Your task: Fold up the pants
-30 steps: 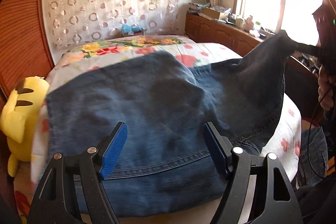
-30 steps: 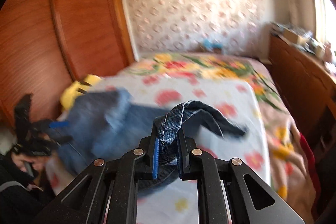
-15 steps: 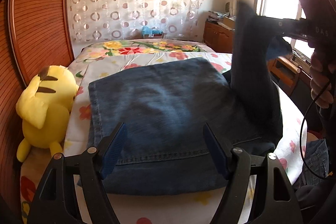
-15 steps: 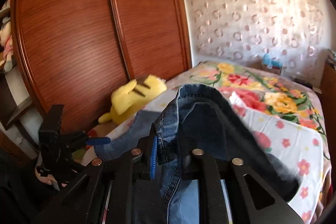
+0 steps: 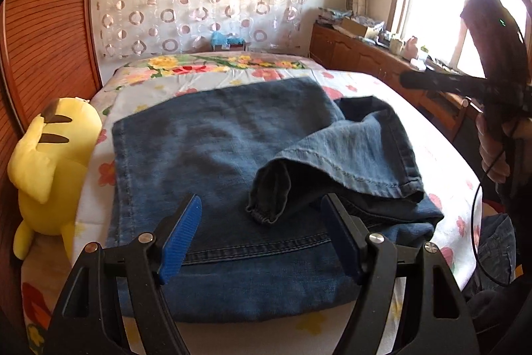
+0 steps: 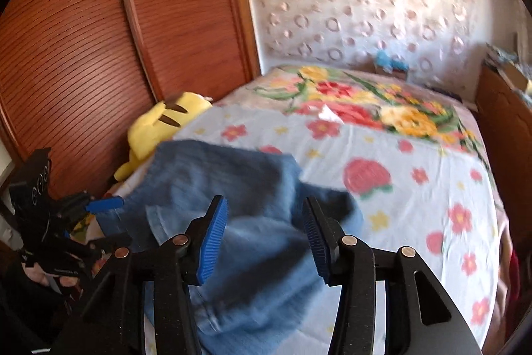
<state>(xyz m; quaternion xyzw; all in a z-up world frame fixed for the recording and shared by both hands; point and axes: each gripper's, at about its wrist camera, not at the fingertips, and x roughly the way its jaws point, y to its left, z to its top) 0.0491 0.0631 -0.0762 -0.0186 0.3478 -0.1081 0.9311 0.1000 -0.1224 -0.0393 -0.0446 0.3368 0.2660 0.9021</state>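
The blue jeans (image 5: 212, 155) lie folded on the flowered bed sheet (image 5: 432, 155), with a leg end (image 5: 332, 162) flopped loosely over their right side, its cuff rumpled. My left gripper (image 5: 262, 232) is open and empty, just above the near edge of the jeans. My right gripper (image 6: 266, 232) is open and empty, above the jeans (image 6: 232, 188). It also shows in the left wrist view (image 5: 409, 79), raised at the right. The left gripper shows at the left of the right wrist view (image 6: 103, 205).
A yellow plush toy (image 5: 43, 175) lies at the bed's left edge against a wooden wardrobe (image 6: 99, 39). A wooden cabinet (image 5: 365, 62) with clutter runs along the right under the window. More denim (image 5: 495, 248) lies off the bed at the right.
My right gripper carried the leg end over the jeans, opened and let it drop onto them, then drew back to the right. My left gripper stayed open.
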